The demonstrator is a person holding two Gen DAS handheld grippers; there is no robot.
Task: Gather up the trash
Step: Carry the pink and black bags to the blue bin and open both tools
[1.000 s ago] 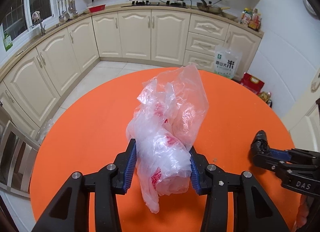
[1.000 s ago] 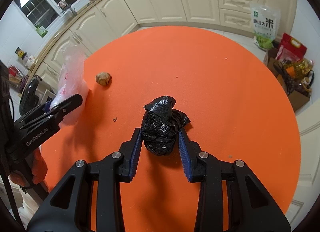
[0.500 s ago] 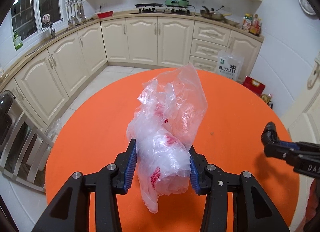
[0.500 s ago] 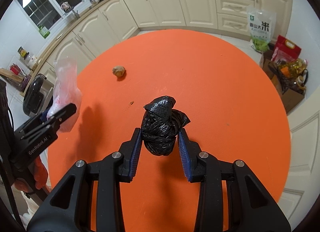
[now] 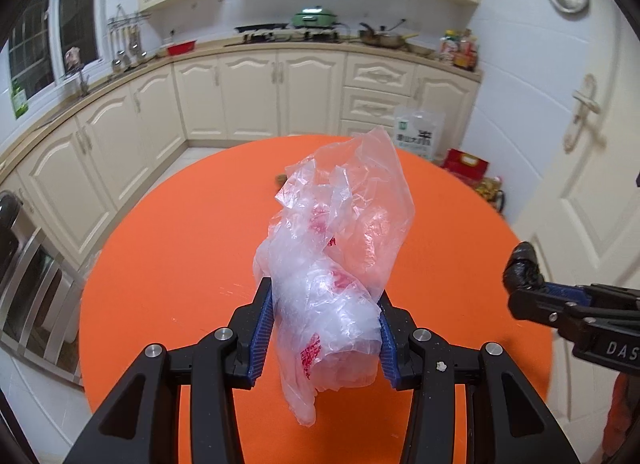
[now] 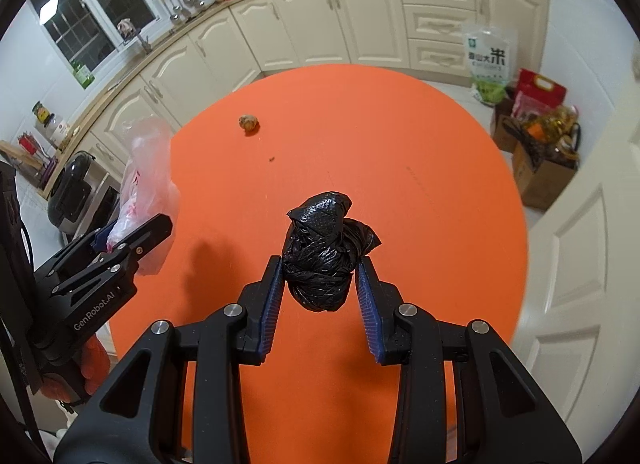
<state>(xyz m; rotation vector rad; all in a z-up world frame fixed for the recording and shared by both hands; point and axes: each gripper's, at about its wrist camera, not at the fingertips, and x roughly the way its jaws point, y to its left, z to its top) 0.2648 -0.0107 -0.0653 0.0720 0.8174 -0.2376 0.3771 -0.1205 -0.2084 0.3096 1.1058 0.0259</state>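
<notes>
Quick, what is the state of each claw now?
Left claw: closed, holding the clear plastic bag.
Right claw: closed, holding the black bag.

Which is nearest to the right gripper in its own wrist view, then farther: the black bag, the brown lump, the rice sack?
1. black bag, between the right gripper's fingers.
2. brown lump, far left on the table.
3. rice sack, on the floor by the drawers.

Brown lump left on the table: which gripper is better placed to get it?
Neither is free: the left gripper holds the clear plastic bag, the right gripper the black bag bundle. Once emptied, probably left: the brown lump lies far and left on the orange table in the right wrist view.
</notes>
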